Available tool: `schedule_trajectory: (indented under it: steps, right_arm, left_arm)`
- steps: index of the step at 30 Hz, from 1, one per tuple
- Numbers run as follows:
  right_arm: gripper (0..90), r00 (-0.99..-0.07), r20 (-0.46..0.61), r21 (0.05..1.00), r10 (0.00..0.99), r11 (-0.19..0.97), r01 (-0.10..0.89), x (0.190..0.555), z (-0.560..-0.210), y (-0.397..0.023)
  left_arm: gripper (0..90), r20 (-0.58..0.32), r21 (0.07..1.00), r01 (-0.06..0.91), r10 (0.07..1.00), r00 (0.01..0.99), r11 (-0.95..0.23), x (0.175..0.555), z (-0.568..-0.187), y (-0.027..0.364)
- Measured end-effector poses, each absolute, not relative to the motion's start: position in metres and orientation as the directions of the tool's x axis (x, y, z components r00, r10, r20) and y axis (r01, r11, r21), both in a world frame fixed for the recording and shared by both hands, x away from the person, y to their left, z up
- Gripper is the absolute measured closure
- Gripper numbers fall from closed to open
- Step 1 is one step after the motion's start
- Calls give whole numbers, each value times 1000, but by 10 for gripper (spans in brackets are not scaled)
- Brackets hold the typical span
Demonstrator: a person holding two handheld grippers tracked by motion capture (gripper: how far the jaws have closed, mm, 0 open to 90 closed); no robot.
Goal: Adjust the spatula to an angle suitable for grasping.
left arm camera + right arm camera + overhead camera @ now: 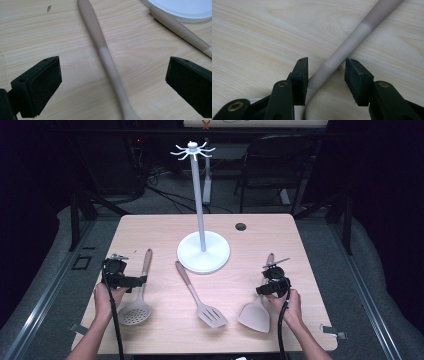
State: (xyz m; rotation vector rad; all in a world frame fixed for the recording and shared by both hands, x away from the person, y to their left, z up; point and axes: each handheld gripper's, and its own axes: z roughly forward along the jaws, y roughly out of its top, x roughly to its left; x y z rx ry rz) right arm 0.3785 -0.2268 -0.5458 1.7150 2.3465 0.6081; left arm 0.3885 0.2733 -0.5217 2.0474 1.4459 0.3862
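Straddling the grey-beige handle of the solid silicone turner (352,41), which lies right of the white round-based utensil stand (203,252), the right gripper (325,71) has its jaws unclenched around it, while the left gripper (112,82) gapes wide over the skimmer spoon (105,55) left of that stand

Beige turner (256,312) lies flat at lower right of the high view, blade nearest, handle (352,45) pointing away.
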Motion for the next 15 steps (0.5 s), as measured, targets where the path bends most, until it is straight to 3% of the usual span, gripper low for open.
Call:
schedule_trajectory:
  steps: [10, 15]
  right_arm:
    - [616, -354, 84, 394, 931, 295, 870, 377, -543, -225]
    - [656, -361, 126, 410, 924, 282, 867, 375, -544, -219]
  left_arm:
    - [1, -102, 617, 752, 924, 369, -232, 389, -522, 273]
    - [1, -103, 616, 753, 924, 368, -231, 389, -522, 274]
